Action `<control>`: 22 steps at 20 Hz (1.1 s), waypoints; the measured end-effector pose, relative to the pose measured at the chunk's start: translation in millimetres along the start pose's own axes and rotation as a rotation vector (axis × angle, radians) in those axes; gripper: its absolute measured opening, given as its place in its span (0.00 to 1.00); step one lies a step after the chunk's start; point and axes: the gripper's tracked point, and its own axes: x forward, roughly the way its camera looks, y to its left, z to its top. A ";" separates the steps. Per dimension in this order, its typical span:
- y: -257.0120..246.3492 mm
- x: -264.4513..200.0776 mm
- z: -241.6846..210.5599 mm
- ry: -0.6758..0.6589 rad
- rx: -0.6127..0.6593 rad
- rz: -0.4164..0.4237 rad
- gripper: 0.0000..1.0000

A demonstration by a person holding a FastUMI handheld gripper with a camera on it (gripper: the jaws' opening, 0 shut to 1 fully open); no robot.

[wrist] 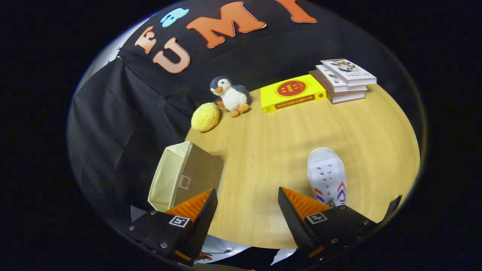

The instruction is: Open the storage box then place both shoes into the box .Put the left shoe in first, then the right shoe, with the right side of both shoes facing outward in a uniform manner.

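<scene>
gripper view:
tool [247,195]: i am holding my tool above the worktop with its two fingers standing wide apart, gripping nothing; bare wood is showing in the gap between them.
left finger [196,207]: its tip is sitting in front of the near lower corner of the storage box.
right finger [297,207]: its tip is overlapping the near end of the shoe, so i cannot tell whether it is touching it.
storage box [184,175]: it is lying on its side at the worktop's left edge, just beyond my left finger, with its open mouth facing left toward the booth wall and its pale lining showing; a small label frame is sitting on the tan side turned toward me.
shoe [327,175]: one white canvas shoe is lying on the worktop just beyond my right finger, toe pointing away from me, with red and blue chevron marks near its closer end; it is well apart from the box.
worktop [271,158]: a round, light wood surface is carrying everything.
yellow round plush [205,116]: it is resting at the far left edge, beyond the box.
penguin toy [230,96]: it is standing just beside the yellow plush, on its right.
yellow book [292,93]: it is lying flat at the far edge, right of the penguin.
book stack [344,79]: several books are piling up just right of the yellow book.
</scene>
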 end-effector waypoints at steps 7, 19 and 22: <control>-107.5 -11.8 -39.9 0.068 -0.027 -0.174 0.96; -176.2 19.8 -82.4 0.190 -0.143 -0.269 0.75; -176.5 35.0 -77.3 0.176 -0.096 -0.244 0.69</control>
